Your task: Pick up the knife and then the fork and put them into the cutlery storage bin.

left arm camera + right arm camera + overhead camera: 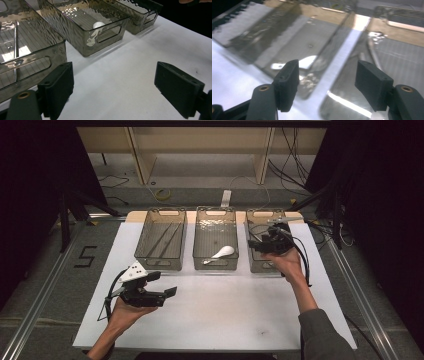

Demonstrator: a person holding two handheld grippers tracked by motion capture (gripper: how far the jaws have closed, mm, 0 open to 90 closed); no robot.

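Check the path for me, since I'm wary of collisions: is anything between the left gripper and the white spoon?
Yes. The white spoon lies inside the middle bin, whose near wall stands between it and the open left gripper.

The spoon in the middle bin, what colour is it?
White. The spoon shows best in the high view, lying in the middle bin.

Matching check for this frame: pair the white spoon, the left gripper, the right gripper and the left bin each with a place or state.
Things:
1. white spoon
2. left gripper
3. right gripper
4. left bin

Places or states:
A. jaws open, over the right bin
B. holds thin dark sticks
C. lies in the middle bin
D. jaws open, over the white table surface in front of the bins

Pairs: 1-C, 2-D, 3-A, 4-B
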